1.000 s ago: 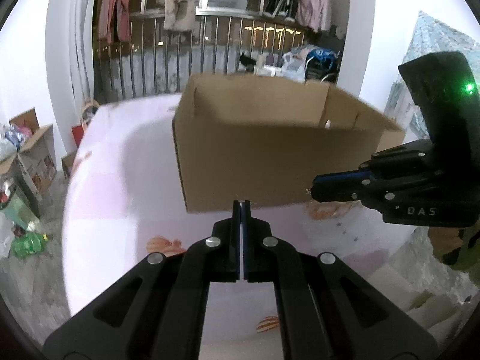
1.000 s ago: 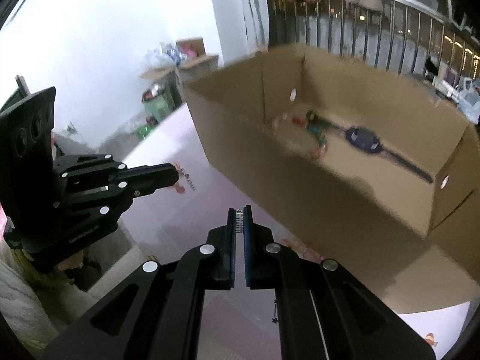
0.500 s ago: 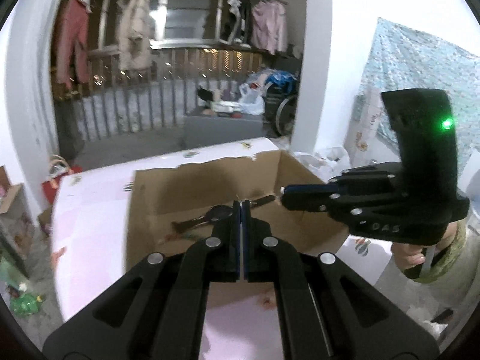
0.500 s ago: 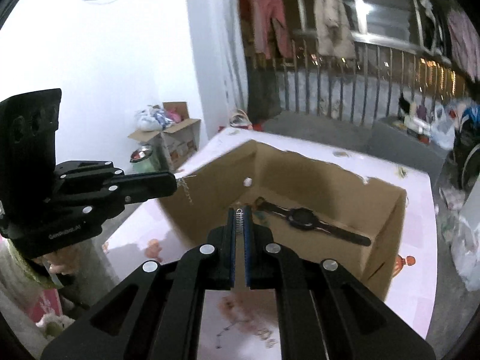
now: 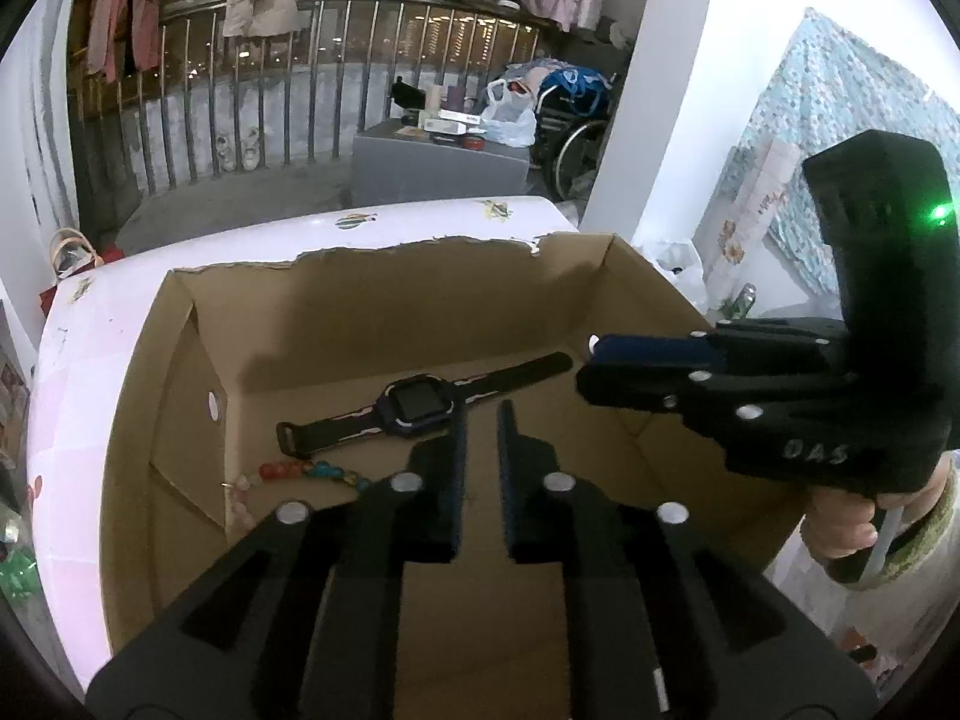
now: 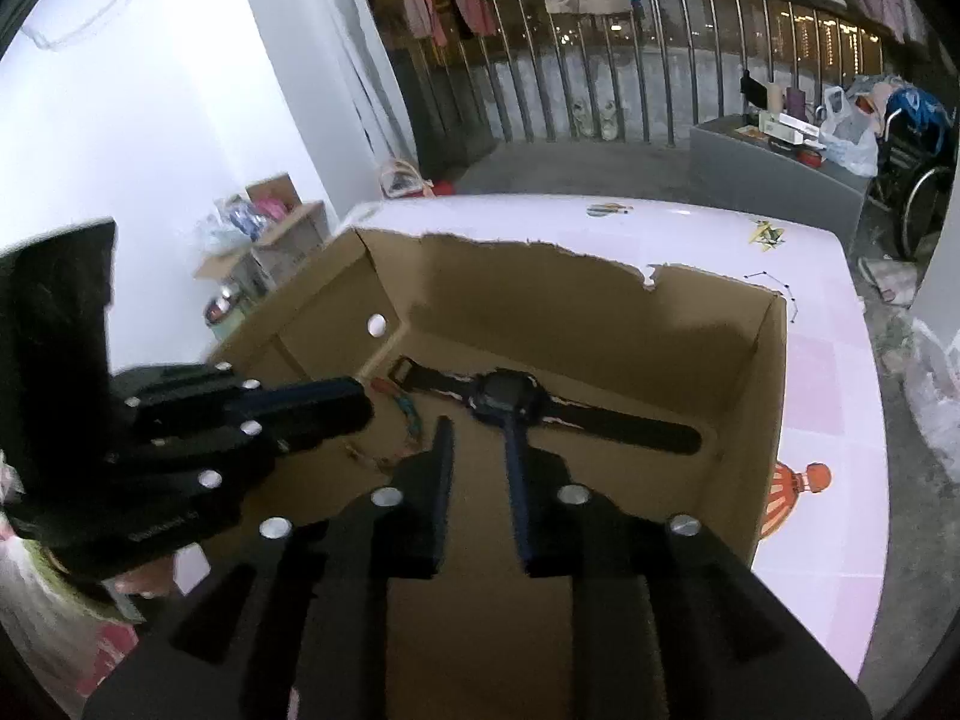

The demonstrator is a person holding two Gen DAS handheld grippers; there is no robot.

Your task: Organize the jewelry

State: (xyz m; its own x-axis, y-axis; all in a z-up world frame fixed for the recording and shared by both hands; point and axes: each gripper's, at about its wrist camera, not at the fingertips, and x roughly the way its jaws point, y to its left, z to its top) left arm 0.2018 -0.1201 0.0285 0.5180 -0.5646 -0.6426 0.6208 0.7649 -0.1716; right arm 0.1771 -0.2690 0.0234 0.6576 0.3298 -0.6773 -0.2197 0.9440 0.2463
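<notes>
Left wrist view, pink surface [image 5: 78,360], open cardboard box [image 5: 384,306], beaded bracelet [image 5: 312,471] and dark smartwatch [image 5: 417,405] on its floor, left claw [image 5: 480,414] slightly parted, empty, above them, right claw [image 5: 591,363] parted, empty

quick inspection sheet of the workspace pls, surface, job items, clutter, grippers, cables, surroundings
surface: pink-and-white table with cartoon prints.
job's things: open cardboard box with a torn far rim; inside lie a dark smartwatch, straps laid flat, and a coloured bead bracelet.
clutter: thin dark chain on the table behind the box.
grippers: left gripper open and empty above the box; right gripper open and empty above the watch.
cables: nothing seen.
surroundings: balcony railing, hanging clothes, wheelchair, grey cabinet.
</notes>
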